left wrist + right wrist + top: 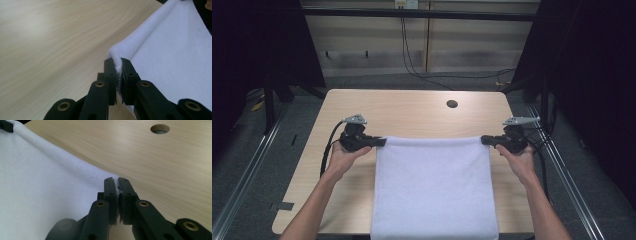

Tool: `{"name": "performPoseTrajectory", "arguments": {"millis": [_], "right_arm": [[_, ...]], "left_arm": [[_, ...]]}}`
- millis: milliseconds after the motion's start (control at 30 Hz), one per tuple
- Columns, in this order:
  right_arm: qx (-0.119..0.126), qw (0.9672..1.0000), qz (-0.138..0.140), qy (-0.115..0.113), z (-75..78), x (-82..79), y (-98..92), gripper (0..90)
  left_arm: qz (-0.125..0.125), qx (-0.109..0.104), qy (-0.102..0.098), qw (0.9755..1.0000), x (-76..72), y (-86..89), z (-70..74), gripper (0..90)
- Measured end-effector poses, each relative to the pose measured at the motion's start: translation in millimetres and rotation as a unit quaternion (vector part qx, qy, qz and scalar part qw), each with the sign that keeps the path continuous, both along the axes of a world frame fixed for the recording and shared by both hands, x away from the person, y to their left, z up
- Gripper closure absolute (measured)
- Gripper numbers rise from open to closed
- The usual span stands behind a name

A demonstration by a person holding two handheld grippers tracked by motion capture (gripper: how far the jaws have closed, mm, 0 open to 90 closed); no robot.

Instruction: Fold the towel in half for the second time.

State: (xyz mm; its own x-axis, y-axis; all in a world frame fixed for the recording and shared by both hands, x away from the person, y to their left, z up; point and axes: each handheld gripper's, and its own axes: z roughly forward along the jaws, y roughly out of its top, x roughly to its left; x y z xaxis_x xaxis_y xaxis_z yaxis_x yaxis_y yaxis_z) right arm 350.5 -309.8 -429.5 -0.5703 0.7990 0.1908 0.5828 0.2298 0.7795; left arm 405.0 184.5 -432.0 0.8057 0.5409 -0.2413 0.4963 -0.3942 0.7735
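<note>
A white towel [434, 187] is stretched between both grippers and hangs down over the wooden table [412, 110] toward its front edge. My left gripper [382, 142] is shut on the towel's far left corner [115, 53], which is pinched between the black jaws. My right gripper [485, 140] is shut on the far right corner [116, 187]. The top edge of the towel runs taut and level between the two, lifted off the table. Each gripper is held in one hand, left and right of the cloth.
A round cable hole [452, 104] lies in the table's far right part. Cables [412, 60] hang behind the table against the back wall. Metal rails [257, 150] run along the floor on both sides.
</note>
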Motion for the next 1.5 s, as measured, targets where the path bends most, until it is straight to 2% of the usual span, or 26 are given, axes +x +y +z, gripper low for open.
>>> {"name": "performPoseTrajectory", "arguments": {"millis": [67,333,467,567,767,833,933,1033,1067,1133,1333,1400,1500], "right_arm": [[0.0,1.0,-0.001,-0.004,4.7,4.3,-1.9,86.4],[0.003,0.9998,-0.008,-0.018,23.1,25.1,-6.3,86.5],[0.012,0.9994,-0.018,-0.028,28.5,30.2,-8.5,86.5],[0.021,0.9988,-0.028,-0.035,30.9,36.6,-11.4,86.5],[0.046,0.9966,-0.041,-0.056,42.6,50.1,-12.9,86.5],[0.036,0.9967,-0.04,-0.06,49.4,53.9,-12.2,86.6],[0.042,0.9957,-0.037,-0.074,58.5,53.4,-11.9,86.6],[0.069,0.9936,-0.028,-0.085,62.4,42.1,-12.9,86.5],[0.07,0.9934,-0.024,-0.088,61.9,36.7,-13.0,86.5],[0.055,0.9946,-0.015,-0.086,59.8,23.6,-12.7,86.5],[0.051,0.9941,0.011,-0.095,64.2,-14.0,-14.4,86.5],[0.05,0.9939,0.021,-0.097,66.5,-25.7,-13.0,86.5],[0.055,0.9929,0.033,-0.1,61.5,-44.2,-11.0,86.5]], "left_arm": [[0.003,0.003,-0.004,1.0,6.8,-1.9,3.8,85.0],[0.019,-0.016,-0.022,0.9995,27.7,-1.4,21.1,85.1],[0.026,-0.023,-0.037,0.9987,31.6,-4.0,24.6,85.2],[0.036,-0.034,-0.039,0.998,35.2,-5.1,26.3,85.1],[0.044,-0.045,-0.056,0.9965,47.4,-4.1,42.0,85.1],[0.049,-0.049,-0.063,0.9956,48.6,-3.6,47.8,85.1],[0.044,-0.064,-0.076,0.9941,40.5,-2.4,56.4,85.2],[0.019,-0.059,-0.092,0.9938,20.2,-4.5,59.6,85.1],[0.015,-0.059,-0.097,0.9934,12.5,-4.4,59.6,85.1],[0.015,-0.067,-0.093,0.9933,-0.2,0.0,57.4,85.1],[0.002,-0.069,-0.088,0.9937,-26.7,11.2,51.5,85.1],[-0.004,-0.049,-0.088,0.9949,-33.1,11.2,51.3,85.1],[-0.018,-0.055,-0.091,0.9942,-50.6,14.6,46.5,85.1]]}}
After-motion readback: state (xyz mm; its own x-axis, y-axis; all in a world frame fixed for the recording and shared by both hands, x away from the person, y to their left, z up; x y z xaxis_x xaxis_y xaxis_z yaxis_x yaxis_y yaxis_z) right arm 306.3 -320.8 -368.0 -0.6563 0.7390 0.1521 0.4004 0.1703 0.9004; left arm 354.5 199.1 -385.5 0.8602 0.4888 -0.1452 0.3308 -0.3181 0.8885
